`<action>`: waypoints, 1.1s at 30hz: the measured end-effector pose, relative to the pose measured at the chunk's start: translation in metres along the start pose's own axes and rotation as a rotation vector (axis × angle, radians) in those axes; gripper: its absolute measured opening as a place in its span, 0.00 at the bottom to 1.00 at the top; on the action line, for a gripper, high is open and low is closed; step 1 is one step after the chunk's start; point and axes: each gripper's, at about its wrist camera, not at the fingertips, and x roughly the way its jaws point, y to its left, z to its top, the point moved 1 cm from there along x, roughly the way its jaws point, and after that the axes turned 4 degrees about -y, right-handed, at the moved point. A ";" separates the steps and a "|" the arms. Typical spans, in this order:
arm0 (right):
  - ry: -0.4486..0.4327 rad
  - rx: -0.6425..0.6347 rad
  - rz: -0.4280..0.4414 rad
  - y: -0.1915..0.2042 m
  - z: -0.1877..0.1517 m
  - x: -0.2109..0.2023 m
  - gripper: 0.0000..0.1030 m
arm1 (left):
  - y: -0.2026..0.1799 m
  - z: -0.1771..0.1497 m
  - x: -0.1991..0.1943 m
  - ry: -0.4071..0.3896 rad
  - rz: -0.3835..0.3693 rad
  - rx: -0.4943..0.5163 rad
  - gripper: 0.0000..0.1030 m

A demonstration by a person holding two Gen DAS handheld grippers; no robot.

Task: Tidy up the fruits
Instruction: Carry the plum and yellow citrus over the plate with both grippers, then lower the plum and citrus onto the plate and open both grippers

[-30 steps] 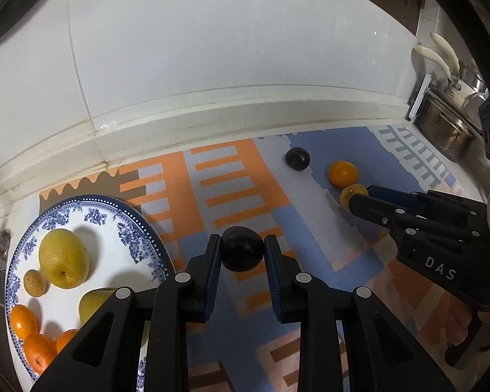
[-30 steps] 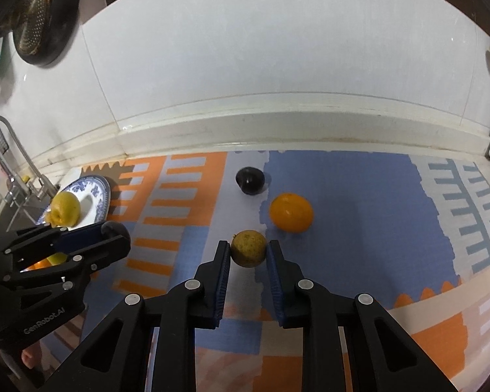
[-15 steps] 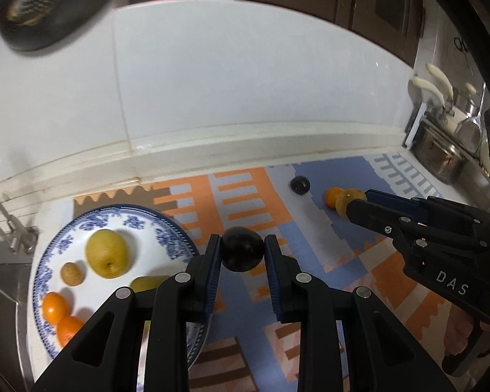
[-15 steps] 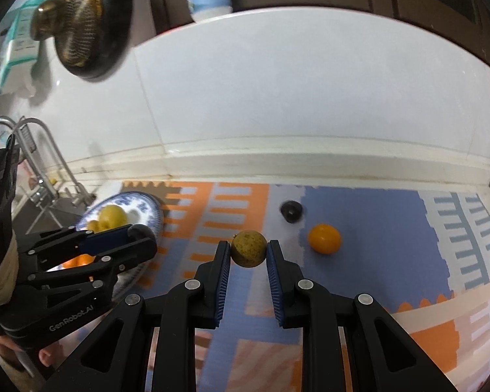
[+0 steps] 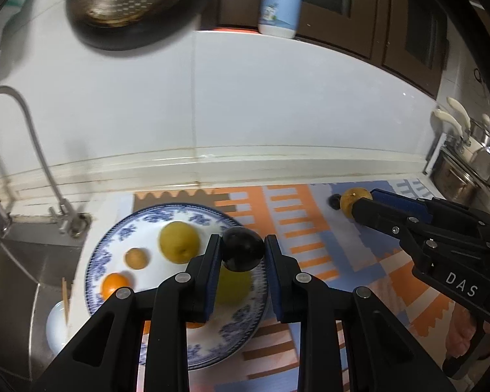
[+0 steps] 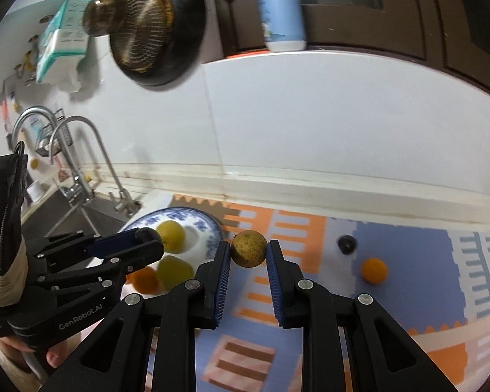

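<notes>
A dark plum (image 5: 242, 253) sits clamped between the blue pads of our left gripper (image 5: 241, 254), held in the air above the near right part of the blue-and-white plate (image 5: 114, 245), while our right gripper (image 6: 248, 254) is closed on a speckled yellow-brown fruit (image 6: 248, 248) over the orange-and-blue patterned mat (image 6: 408, 261), just right of the plate's rim. The plate lies below and slightly left of the plum, so we judge the left hand the nearer of the two to a drop: it needs mainly to lower onto bare porcelain between the yellow pears (image 5: 179, 241) and the oranges (image 5: 114, 285). The right hand must first travel left past the rim. Both fruits are round, so no long axis matters. Another dark plum (image 6: 347, 244) and an orange (image 6: 373, 270) wait on the mat to the right; a steel faucet (image 6: 81, 150) rises beyond the plate.
</notes>
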 end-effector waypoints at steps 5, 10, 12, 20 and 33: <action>0.005 -0.028 0.041 0.018 0.002 0.005 0.23 | 0.017 -0.004 -0.012 -0.007 0.044 -0.012 0.26; 0.025 -0.055 0.085 0.036 0.002 0.017 0.23 | 0.033 -0.011 -0.016 0.004 0.082 -0.025 0.26; 0.035 -0.066 0.107 0.044 0.002 0.022 0.23 | 0.041 -0.014 -0.015 0.012 0.098 -0.035 0.26; 0.100 -0.106 0.180 0.071 -0.001 0.053 0.23 | 0.068 -0.019 -0.006 0.053 0.109 -0.049 0.26; 0.174 -0.121 0.215 0.088 -0.005 0.090 0.24 | 0.088 -0.028 0.021 0.122 0.091 -0.070 0.26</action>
